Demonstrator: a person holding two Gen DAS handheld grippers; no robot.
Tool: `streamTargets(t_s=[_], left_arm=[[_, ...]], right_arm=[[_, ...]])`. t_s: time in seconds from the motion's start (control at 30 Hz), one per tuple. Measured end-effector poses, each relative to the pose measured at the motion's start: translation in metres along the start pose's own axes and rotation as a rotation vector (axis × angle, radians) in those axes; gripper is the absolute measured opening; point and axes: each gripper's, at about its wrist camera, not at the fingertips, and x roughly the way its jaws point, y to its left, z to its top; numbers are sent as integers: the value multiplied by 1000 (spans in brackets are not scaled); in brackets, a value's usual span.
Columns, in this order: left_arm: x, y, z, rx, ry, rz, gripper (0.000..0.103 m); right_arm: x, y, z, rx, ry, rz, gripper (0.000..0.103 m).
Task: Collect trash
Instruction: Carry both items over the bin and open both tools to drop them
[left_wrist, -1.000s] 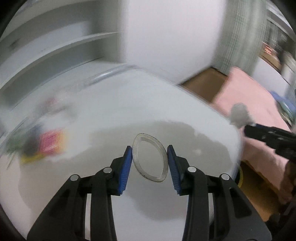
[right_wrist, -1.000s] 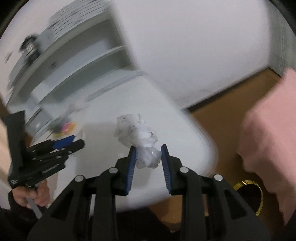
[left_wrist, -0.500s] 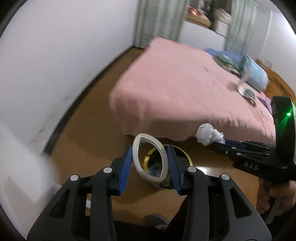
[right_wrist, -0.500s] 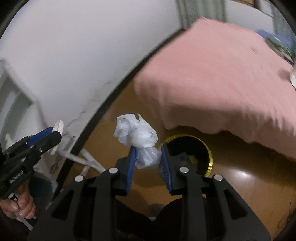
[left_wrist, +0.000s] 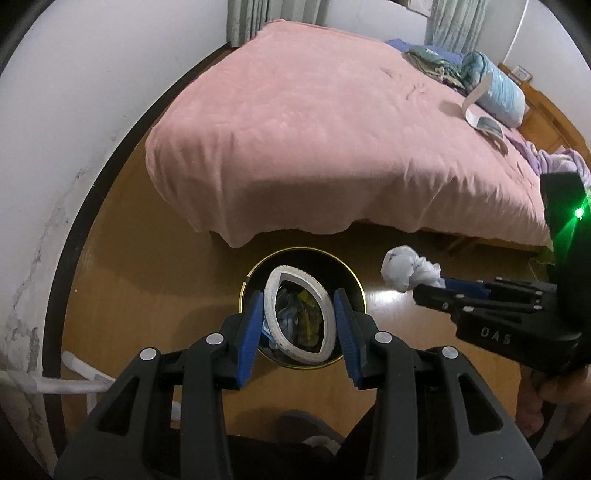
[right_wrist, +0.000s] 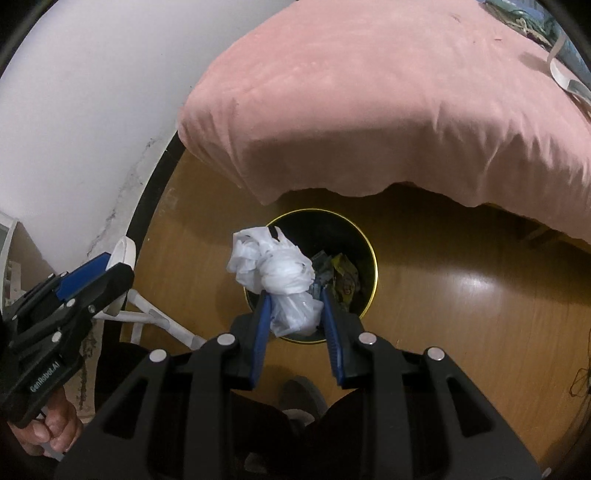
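Left claw (left_wrist: 299, 321) pinches a white ring (left_wrist: 300, 314) and right claw (right_wrist: 295, 314) a crumpled bag (right_wrist: 277, 273), both poised above the bin (left_wrist: 255, 273) below, ready for dropping.

**Dim indoor light, sharp centre, bent edges**

Both views are lit softly and rather dimly from overhead. A bright glare patch lies on the glossy wooden floor (right_wrist: 476, 291) to the right of the jaws. Deep shadow sits under the overhang of the pink bedspread (left_wrist: 332, 147) beyond the jaws, and the bin's (right_wrist: 365, 243) inside is dark. Focus is crisp with little blur. Fisheye distortion curves the wall (left_wrist: 74, 129) and baseboard left of the jaws, with black vignetted corners. A green lamp (left_wrist: 578, 213) flares far right.
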Motion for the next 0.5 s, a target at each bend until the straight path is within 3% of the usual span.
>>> streamTargets(t_s=[0.17,0.27,0.5], left_arm=[[7,0,3,1,22,12,38],[8,2,5,0,29,16,38],[9,4,9,-6,33,-6,38]], right_arm=[[0,4,6,10,-5,22,30],[-5,6,5,16,-25,28,58],[-17,8,5,18,-52,22,63]])
